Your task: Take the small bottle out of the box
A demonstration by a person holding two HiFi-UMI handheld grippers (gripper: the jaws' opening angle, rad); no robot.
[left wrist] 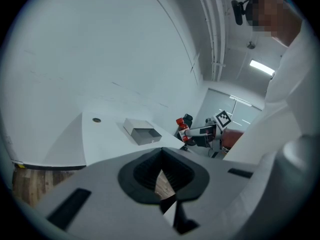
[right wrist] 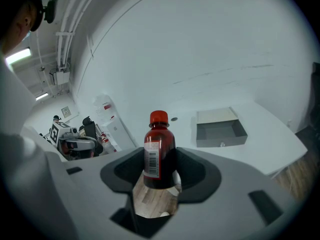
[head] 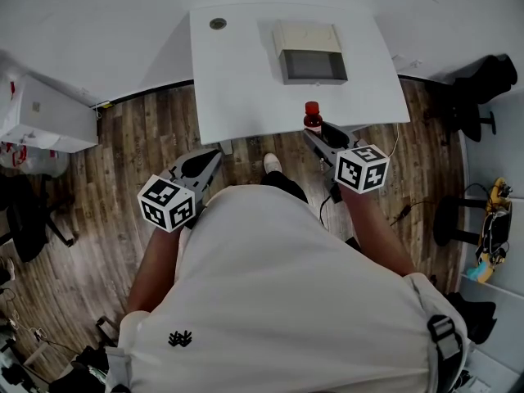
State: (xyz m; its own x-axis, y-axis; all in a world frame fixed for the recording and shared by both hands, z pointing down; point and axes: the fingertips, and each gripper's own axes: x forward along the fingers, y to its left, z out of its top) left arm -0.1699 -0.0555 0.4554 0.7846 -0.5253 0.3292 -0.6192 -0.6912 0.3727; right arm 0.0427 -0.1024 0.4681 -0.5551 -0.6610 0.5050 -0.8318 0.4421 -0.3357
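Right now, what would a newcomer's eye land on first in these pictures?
The dark bottle with its red cap stands out, upright and clamped in the right gripper's jaws at the near edge of the white table. Behind it, farther back on the table, the open box looks empty.

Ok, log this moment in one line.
right gripper: shut on bottle, upright, out of box | left gripper: shut, empty | box: open, on table

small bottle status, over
Right gripper shut on small bottle, upright, out of the box. Left gripper shut, empty, short of the table. Nothing in the way.
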